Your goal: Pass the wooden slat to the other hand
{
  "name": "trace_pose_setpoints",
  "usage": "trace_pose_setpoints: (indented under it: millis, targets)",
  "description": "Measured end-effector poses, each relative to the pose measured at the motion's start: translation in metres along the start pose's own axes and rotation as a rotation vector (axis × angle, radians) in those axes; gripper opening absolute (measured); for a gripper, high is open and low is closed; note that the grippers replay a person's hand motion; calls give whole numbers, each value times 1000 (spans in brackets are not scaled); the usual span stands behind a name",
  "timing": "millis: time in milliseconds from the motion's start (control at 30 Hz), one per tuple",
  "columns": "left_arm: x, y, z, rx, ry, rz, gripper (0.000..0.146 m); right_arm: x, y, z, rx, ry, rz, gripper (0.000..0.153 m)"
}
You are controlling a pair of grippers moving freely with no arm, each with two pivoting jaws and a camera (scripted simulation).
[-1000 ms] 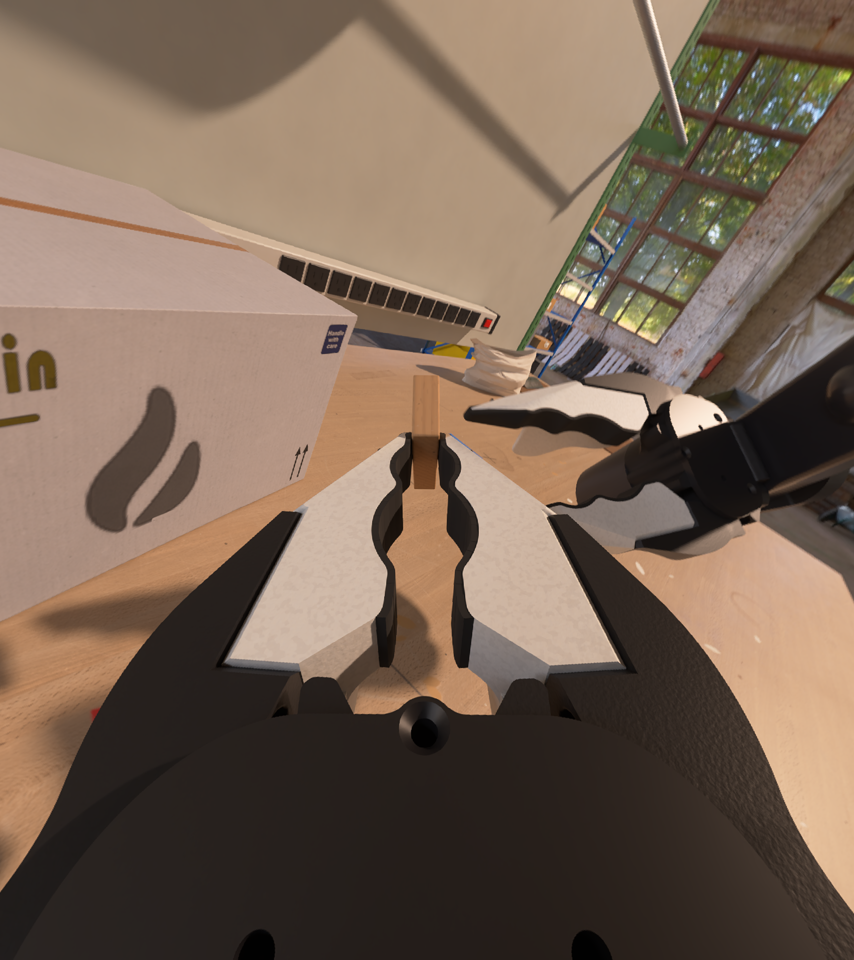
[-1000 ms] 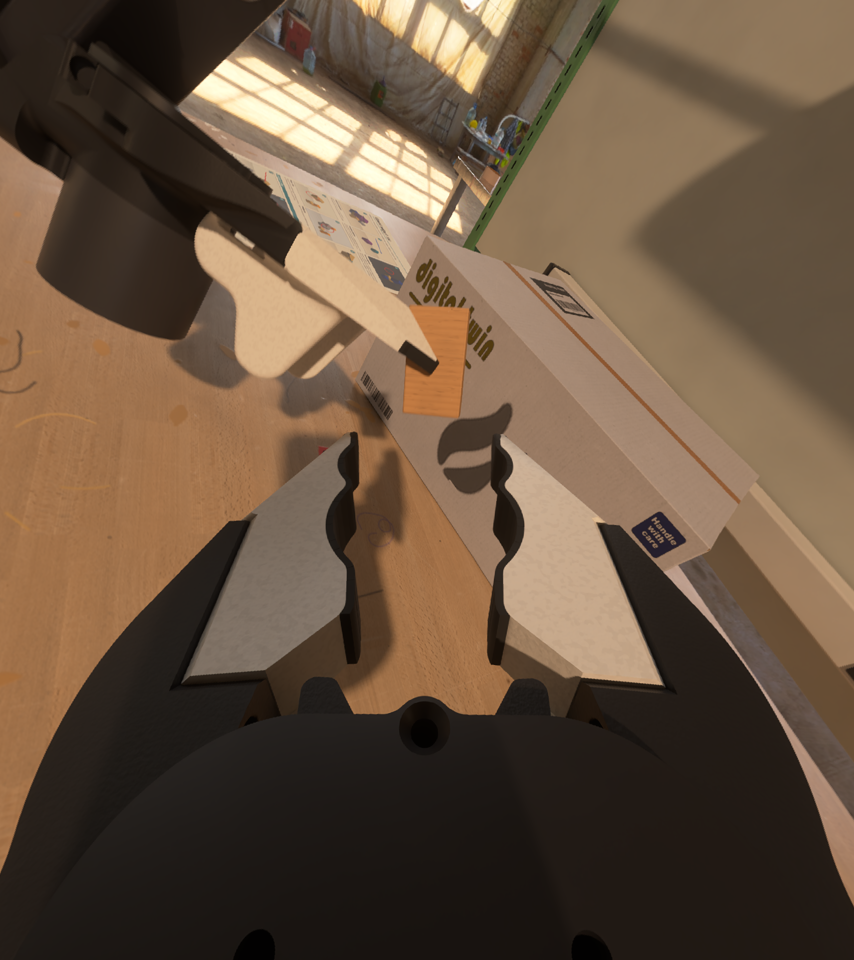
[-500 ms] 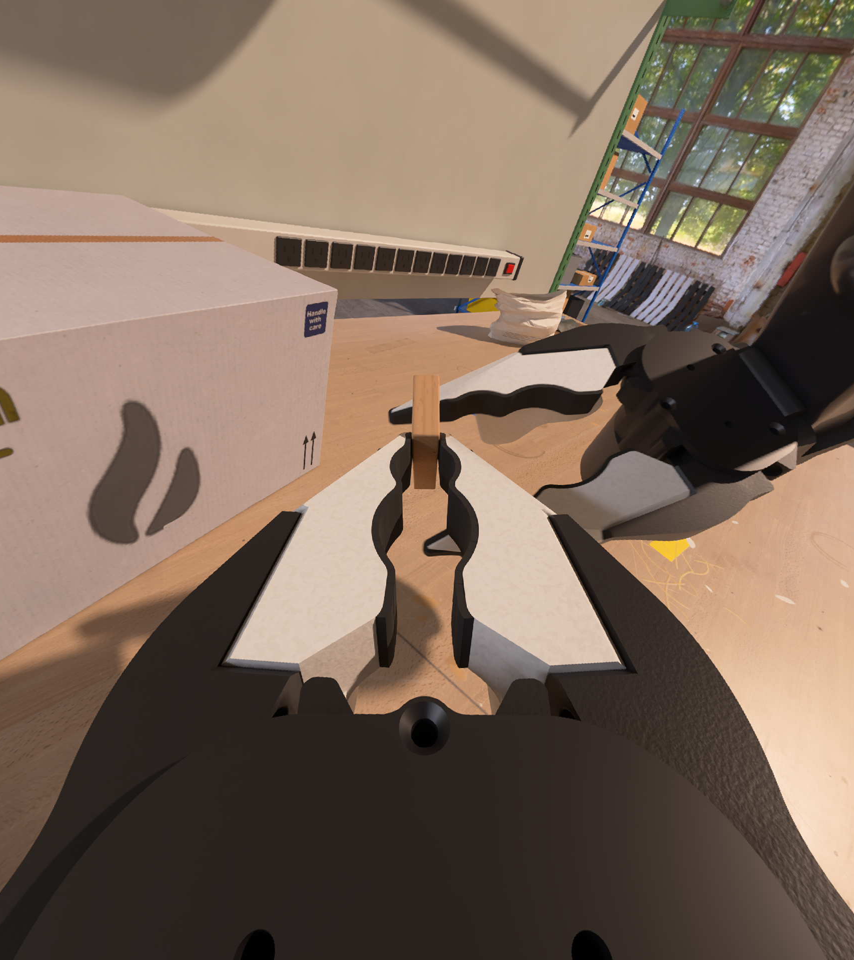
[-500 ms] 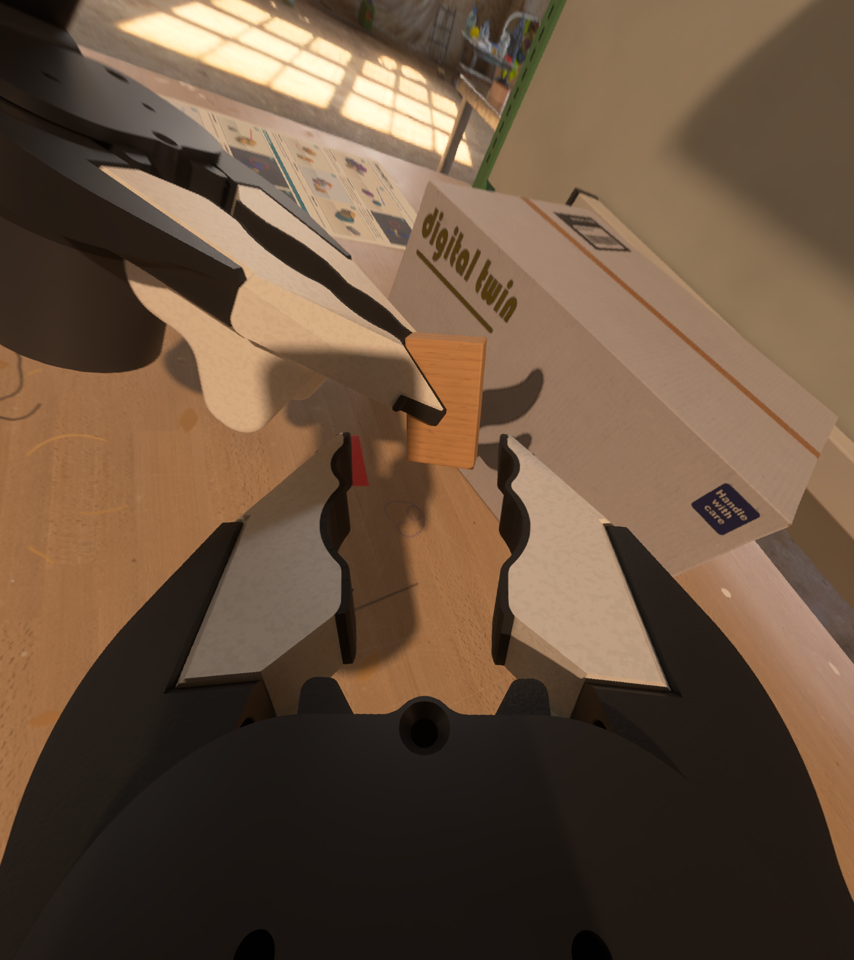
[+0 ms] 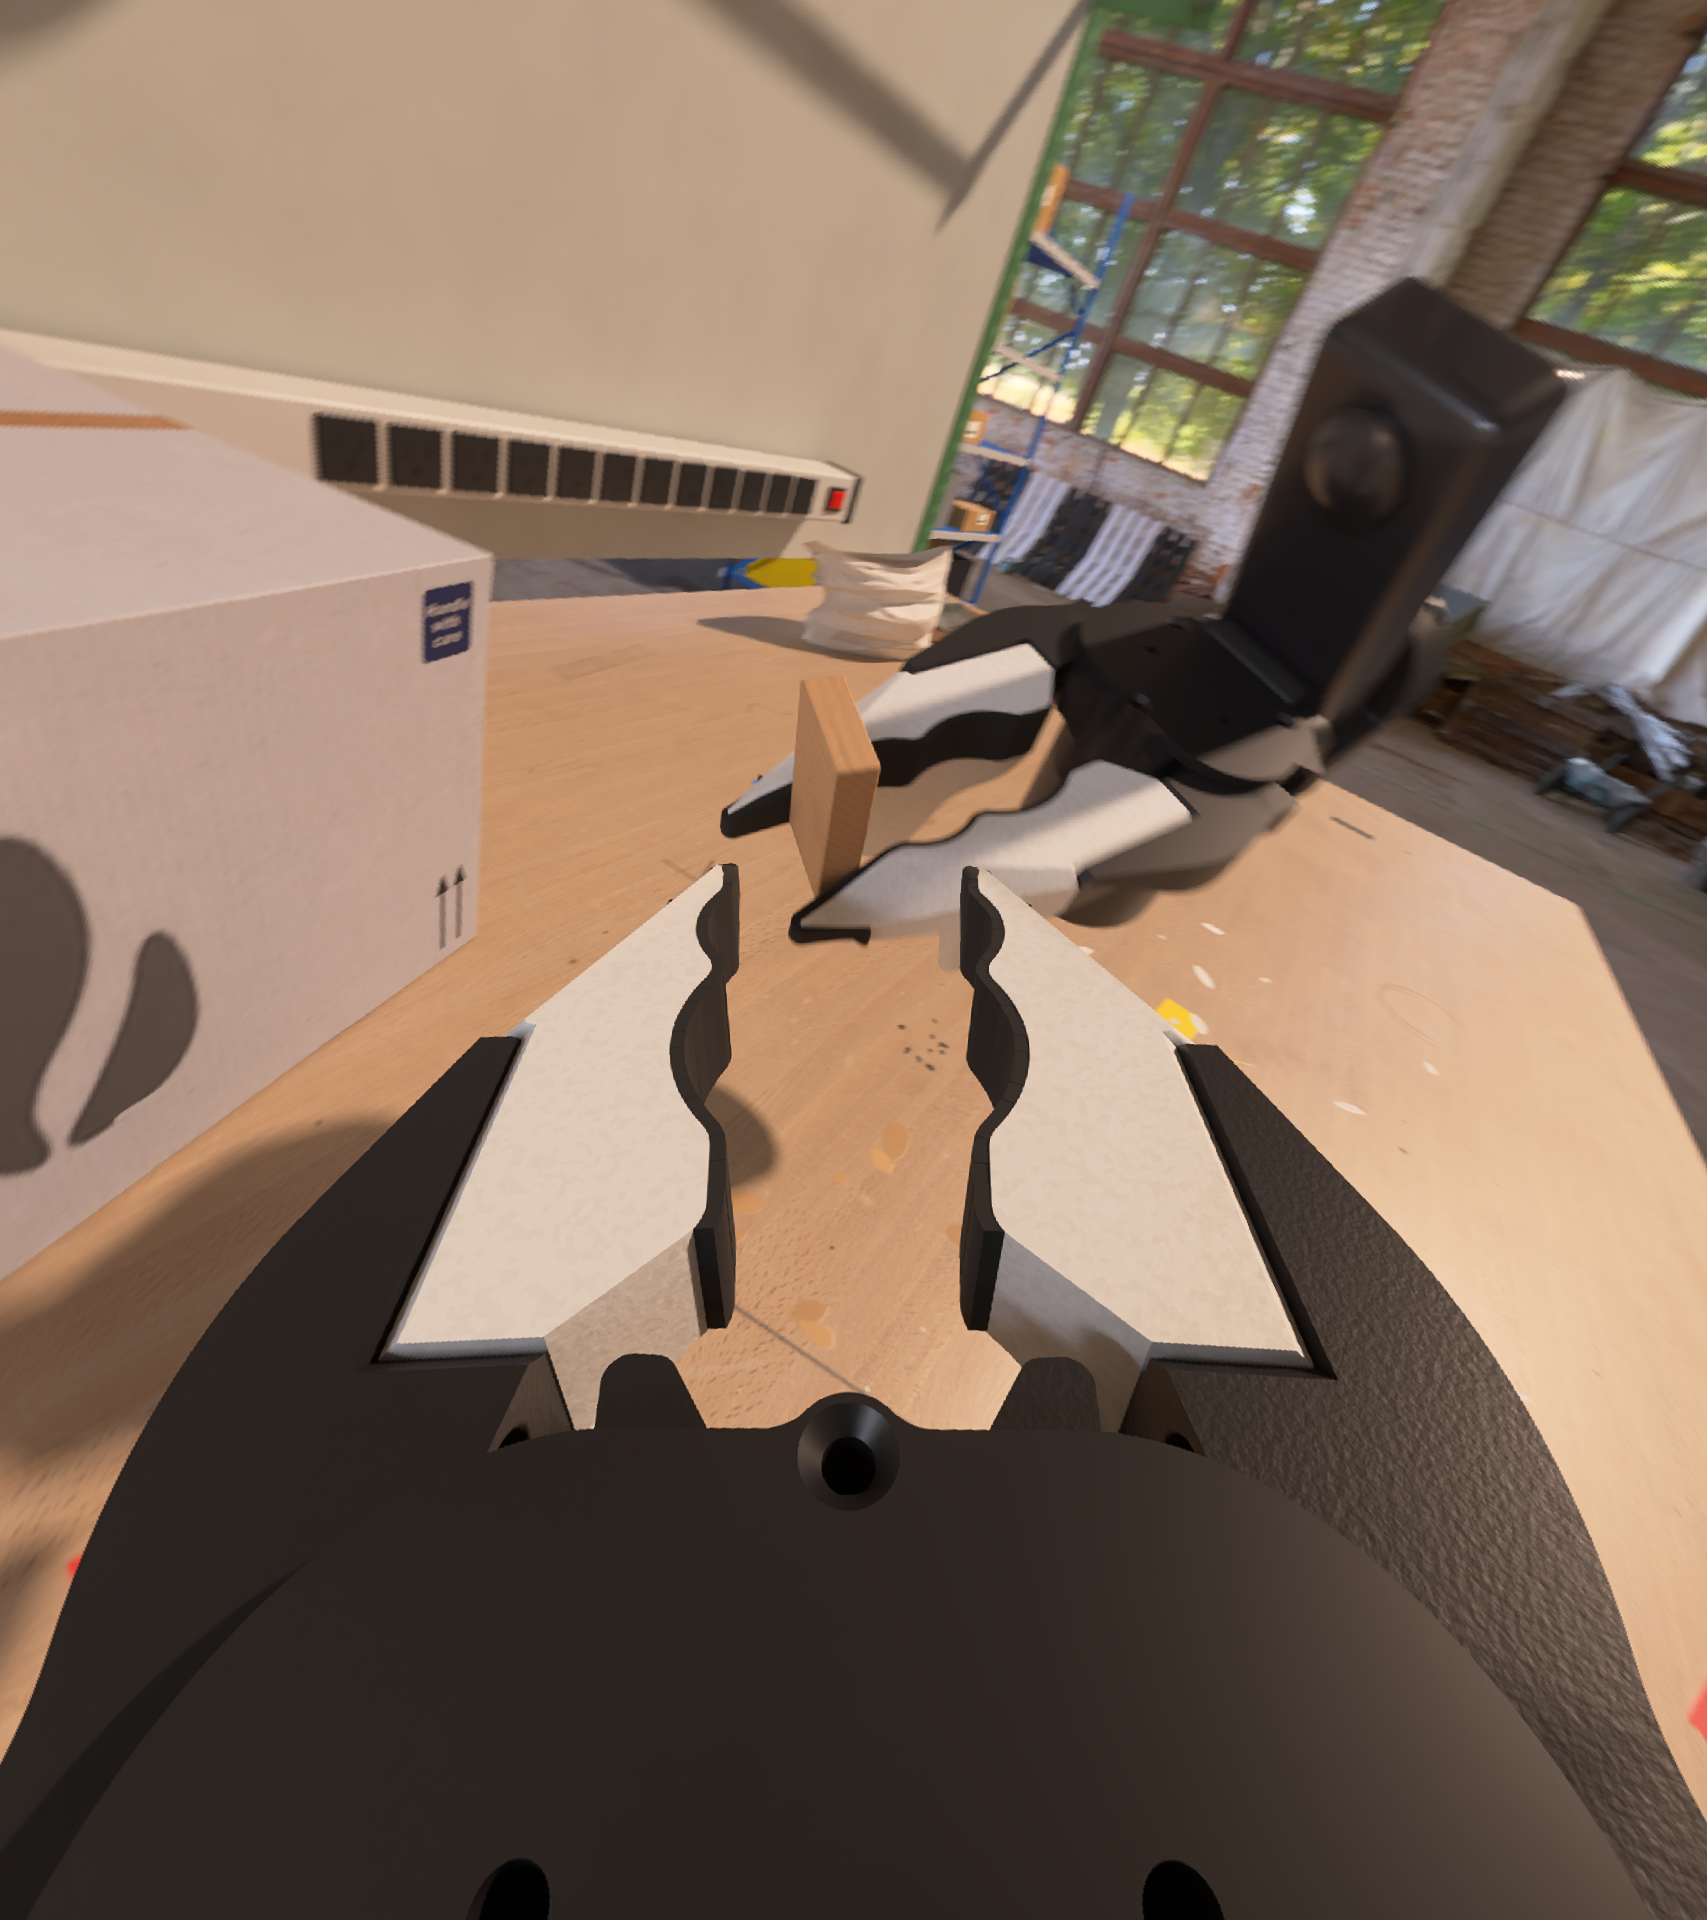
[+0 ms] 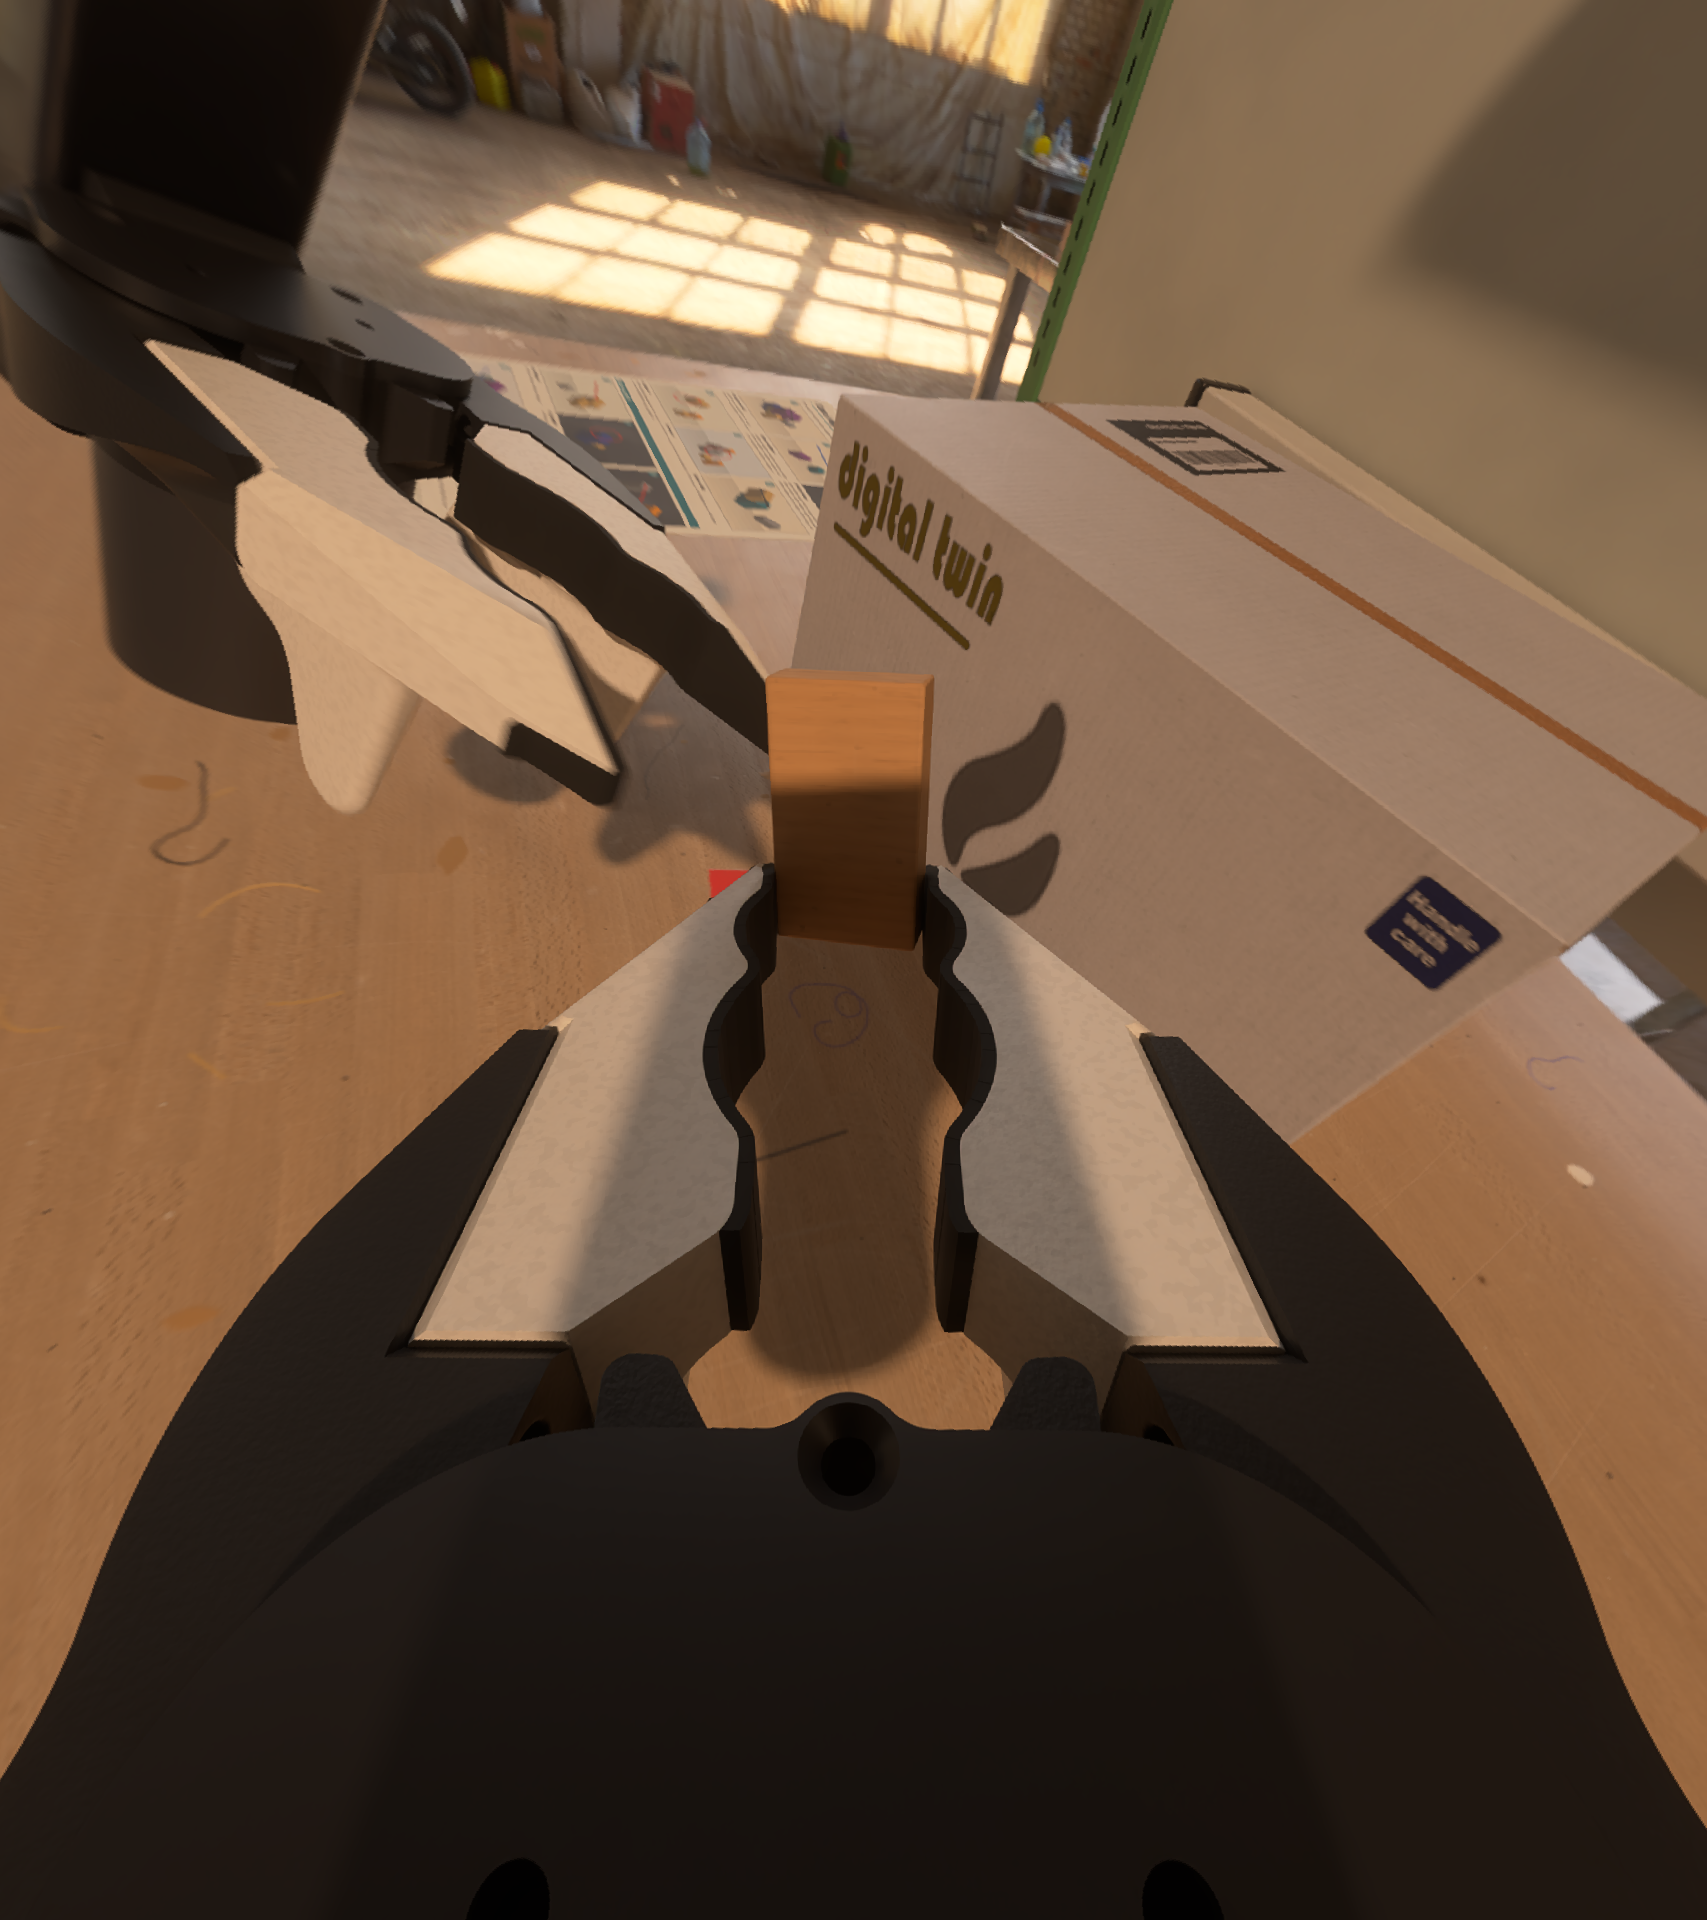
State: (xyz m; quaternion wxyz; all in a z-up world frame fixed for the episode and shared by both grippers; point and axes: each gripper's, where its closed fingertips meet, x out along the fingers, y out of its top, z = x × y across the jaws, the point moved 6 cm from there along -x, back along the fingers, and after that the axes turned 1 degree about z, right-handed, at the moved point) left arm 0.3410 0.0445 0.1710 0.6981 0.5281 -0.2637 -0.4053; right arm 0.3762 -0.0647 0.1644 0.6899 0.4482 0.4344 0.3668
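Two grippers face each other over the wooden table [image 5: 1451, 1195], and only one of them has the wooden slat [image 6: 849, 821]. My right gripper [image 6: 849, 914] pinches it between its fingertips, one black pad [image 6: 761, 914] pressed on each narrow side of the lower end, so the slat stands upright and pokes up above the tips. It is a short, flat block of light orange-brown wood with a fine straight grain, square corners and a paler top edge; its upper part catches the light while the lower part sits in shadow. From my left wrist view the same slat [image 5: 833, 779] shows its thin edge and one broad face, leaning slightly, held between the tips of the right gripper [image 5: 807, 873] that reaches in from the right. My left gripper [image 5: 847, 894] is spread wide with nothing between its fingers, its tips just short of the slat and not touching it. In the right wrist view that left gripper [image 6: 667, 727] comes in from the upper left, its fingers apart, ending just beside the slat. A cardboard box [image 6: 1244, 727] with printed marks and a small dark blue sticker lies on the table close behind the slat, and a printed sheet [image 6: 683, 447] lies flat farther back.
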Motion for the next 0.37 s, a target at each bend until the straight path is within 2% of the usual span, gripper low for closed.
trace_pose_setpoints:
  millis: [33,133,200,367]
  targets:
    - [-1,2,1,6,-33,3,44,-7,0,5,24,20,15,27]
    - [-1,12,3,68,-55,-19,45,-27,-5,20,113,203,62,27]
    - [6,21,3,122,-62,-38,45,-37,-10,27,106,294,55,27]
    - [57,18,0,194,-196,-191,62,-45,-17,38,108,468,46,27]
